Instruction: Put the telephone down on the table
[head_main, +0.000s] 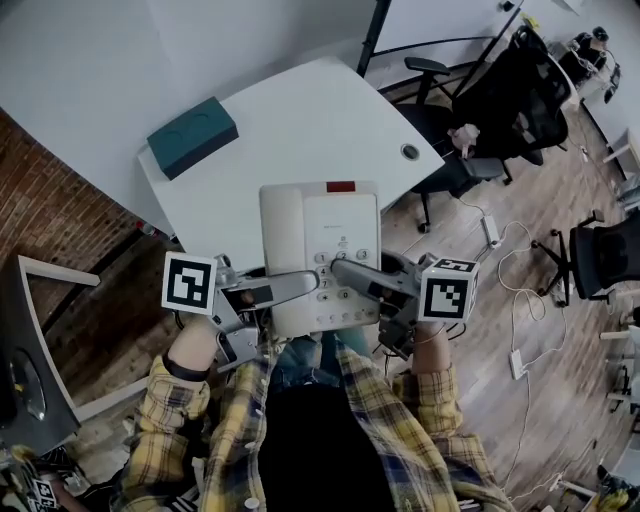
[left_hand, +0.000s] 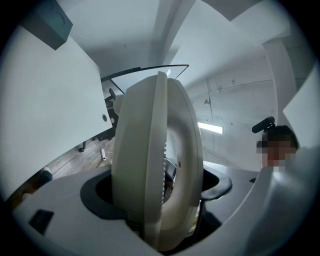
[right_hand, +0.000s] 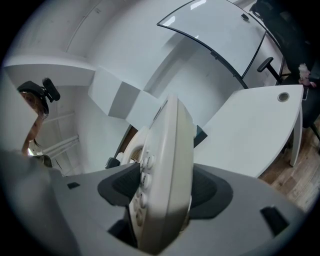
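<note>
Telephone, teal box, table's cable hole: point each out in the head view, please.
telephone (head_main: 340, 222), head view, plain panel above its keypad.
teal box (head_main: 192, 136), head view, middle of its top face.
cable hole (head_main: 410, 152), head view, centre of the ring.

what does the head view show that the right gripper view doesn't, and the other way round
Only the head view: the whole face of the telephone with its red strip, both marker cubes and the plaid shirt.
Only the right gripper view: the telephone edge-on between the dark pads, and the camera on the person's head.
Both: the right tongs shut on the telephone, the white table and its round grommet.
</note>
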